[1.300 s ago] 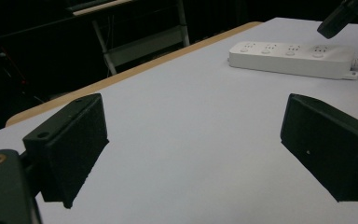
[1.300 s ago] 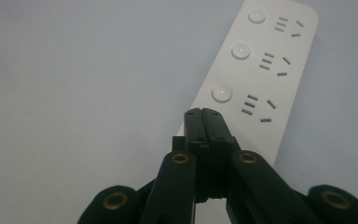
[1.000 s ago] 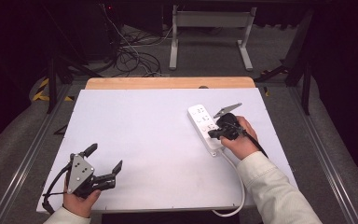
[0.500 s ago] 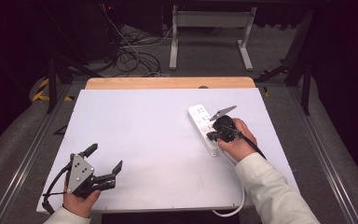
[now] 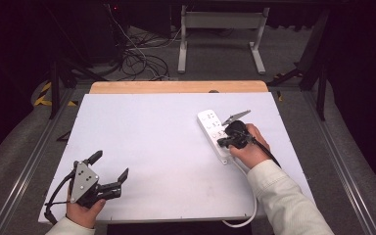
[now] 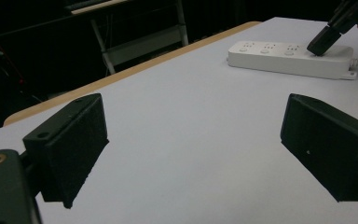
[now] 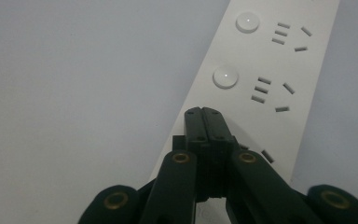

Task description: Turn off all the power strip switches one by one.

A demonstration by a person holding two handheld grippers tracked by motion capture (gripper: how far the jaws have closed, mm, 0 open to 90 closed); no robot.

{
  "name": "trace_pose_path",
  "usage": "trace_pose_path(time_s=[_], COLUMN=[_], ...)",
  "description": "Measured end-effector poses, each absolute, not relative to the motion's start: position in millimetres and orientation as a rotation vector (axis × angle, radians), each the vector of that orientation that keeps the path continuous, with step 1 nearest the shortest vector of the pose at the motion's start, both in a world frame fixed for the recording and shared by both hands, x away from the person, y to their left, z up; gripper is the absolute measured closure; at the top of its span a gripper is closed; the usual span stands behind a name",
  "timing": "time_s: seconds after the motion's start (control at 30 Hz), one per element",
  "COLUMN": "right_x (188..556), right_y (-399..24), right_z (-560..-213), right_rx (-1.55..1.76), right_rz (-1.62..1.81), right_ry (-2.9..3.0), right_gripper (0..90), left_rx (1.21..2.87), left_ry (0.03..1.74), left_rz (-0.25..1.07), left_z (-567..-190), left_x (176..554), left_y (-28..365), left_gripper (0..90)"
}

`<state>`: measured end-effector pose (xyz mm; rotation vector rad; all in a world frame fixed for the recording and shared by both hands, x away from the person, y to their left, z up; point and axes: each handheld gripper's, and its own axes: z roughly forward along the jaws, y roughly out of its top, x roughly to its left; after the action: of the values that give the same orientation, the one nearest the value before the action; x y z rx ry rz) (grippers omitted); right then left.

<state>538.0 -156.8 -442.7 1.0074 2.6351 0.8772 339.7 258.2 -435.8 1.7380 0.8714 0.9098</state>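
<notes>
A white power strip [image 5: 209,123] lies on the right half of the white table [image 5: 152,132], with round switch buttons [image 7: 225,77] beside its sockets. My right gripper [image 5: 221,142] is shut with nothing between its jaws. Its joined tips [image 7: 203,112] point down onto the strip's face [image 7: 279,70], just below the second button. From the left gripper view, the same strip [image 6: 279,60] shows far off with the right gripper [image 6: 324,41] touching it. My left gripper [image 5: 110,166] rests open at the near left corner, its jaws [image 6: 196,140] wide apart over bare table.
The strip's white cable [image 5: 252,210] runs along the right sleeve and off the near edge. A wooden strip [image 5: 176,87] borders the table's far edge. Beyond it on the floor stand a metal frame [image 5: 220,34] and loose cables [image 5: 137,63].
</notes>
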Motion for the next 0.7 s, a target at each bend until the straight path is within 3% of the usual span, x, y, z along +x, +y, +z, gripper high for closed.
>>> trace_pose_path(time_s=[0.4, 0.7], right_x=[532, 550], right_y=[-151, -153], right_z=[-432, -433], right_rx=[0.933, 0.972], right_rz=[0.931, 0.986], right_ry=[2.580, 2.493], right_gripper=[90.0, 90.0], left_rx=[1.732, 1.735], left_ry=[0.886, 0.885], left_rz=[0.903, 0.905], left_z=[-436, -436], left_x=[340, 341], left_y=[260, 260], left_gripper=[7.9, 7.9])
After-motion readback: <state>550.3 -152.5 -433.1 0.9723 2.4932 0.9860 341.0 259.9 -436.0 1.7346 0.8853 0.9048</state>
